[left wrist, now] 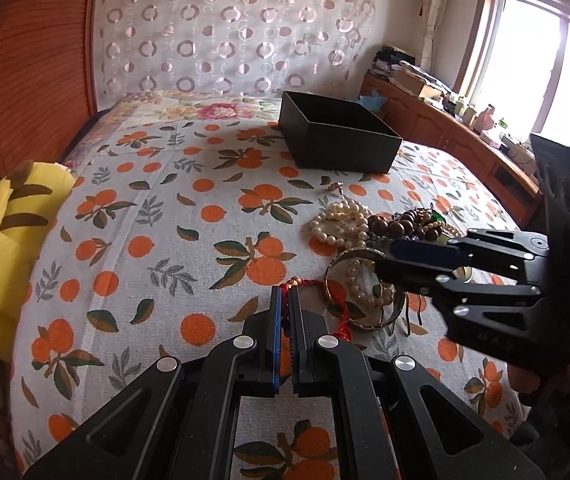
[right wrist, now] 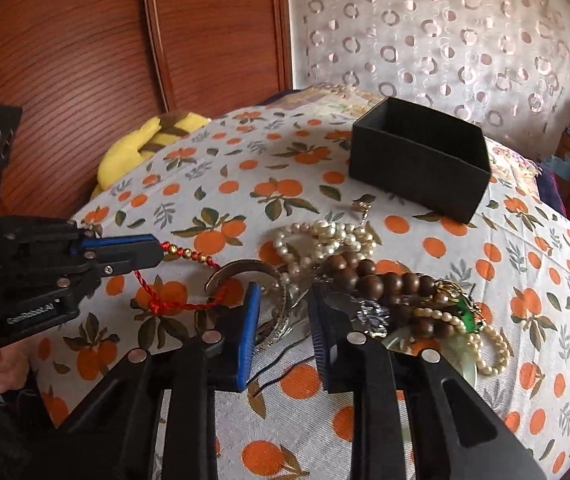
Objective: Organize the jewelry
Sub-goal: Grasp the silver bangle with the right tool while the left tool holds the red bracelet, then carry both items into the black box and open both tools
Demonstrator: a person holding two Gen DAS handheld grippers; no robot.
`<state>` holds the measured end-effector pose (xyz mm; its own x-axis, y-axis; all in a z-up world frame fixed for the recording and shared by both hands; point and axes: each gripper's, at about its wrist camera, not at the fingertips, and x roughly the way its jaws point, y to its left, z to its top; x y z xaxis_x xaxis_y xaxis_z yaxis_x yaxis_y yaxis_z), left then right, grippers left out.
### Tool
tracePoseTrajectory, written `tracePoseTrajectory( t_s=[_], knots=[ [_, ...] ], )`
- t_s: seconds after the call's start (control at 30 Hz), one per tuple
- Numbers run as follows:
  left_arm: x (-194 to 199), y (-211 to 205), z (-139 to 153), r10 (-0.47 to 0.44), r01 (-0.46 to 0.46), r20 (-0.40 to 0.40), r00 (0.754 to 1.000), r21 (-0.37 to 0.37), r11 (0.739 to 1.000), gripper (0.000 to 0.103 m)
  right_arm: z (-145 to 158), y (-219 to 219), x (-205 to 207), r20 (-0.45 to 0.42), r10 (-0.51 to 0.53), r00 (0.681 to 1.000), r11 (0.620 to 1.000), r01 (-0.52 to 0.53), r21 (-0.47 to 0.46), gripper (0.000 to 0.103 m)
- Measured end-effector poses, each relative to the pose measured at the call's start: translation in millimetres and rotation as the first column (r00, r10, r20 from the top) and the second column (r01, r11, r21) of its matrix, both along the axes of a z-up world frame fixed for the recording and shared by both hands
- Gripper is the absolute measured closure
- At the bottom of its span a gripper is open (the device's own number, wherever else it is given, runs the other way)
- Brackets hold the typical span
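Pinching red cord [right wrist: 189, 304]: left hand-held gripper [left wrist: 285, 300]

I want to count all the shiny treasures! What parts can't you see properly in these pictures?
- Black box inside: both views look at its walls from the side; its floor is hidden.
- Bangle: the right gripper covers part of it in the left wrist view.
- Red cord: its end disappears inside the shut left gripper.
- Green piece: tangled under pearls and brown beads, shape unclear.
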<state>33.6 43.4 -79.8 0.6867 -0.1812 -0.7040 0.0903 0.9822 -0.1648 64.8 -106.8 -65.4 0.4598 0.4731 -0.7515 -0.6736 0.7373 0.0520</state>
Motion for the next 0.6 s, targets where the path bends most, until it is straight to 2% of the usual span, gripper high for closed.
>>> tracePoseTrajectory(
  t_s=[0.1,0.23,0.4,0.6],
  knots=[
    [-1,-1,1,-0.007,0.007,0.005,1.0,-0.001,1.0,0.101,-4,4,1,0.009,0.0,1.0,1.0,0.0,-0.03,0.086],
    [-4,-5,6,-0.023,0.024,0.019,1.0,0.0,1.0,0.101,-2,5,0,0.024,-0.002,1.0,1.0,0.003,-0.02,0.094],
    [-3,-8,9,-0.034,0.034,0.023,0.999,-0.009,0.999,0.101,9,-5,-1,0.08,-0.045,0.996,0.999,0.044,0.015,0.097],
    [2,-17,22,-0.055,0.055,0.057,0.997,-0.009,0.998,0.101,22,-21,8,0.105,-0.088,0.991,0.995,0.083,0.052,0.097]
  ],
)
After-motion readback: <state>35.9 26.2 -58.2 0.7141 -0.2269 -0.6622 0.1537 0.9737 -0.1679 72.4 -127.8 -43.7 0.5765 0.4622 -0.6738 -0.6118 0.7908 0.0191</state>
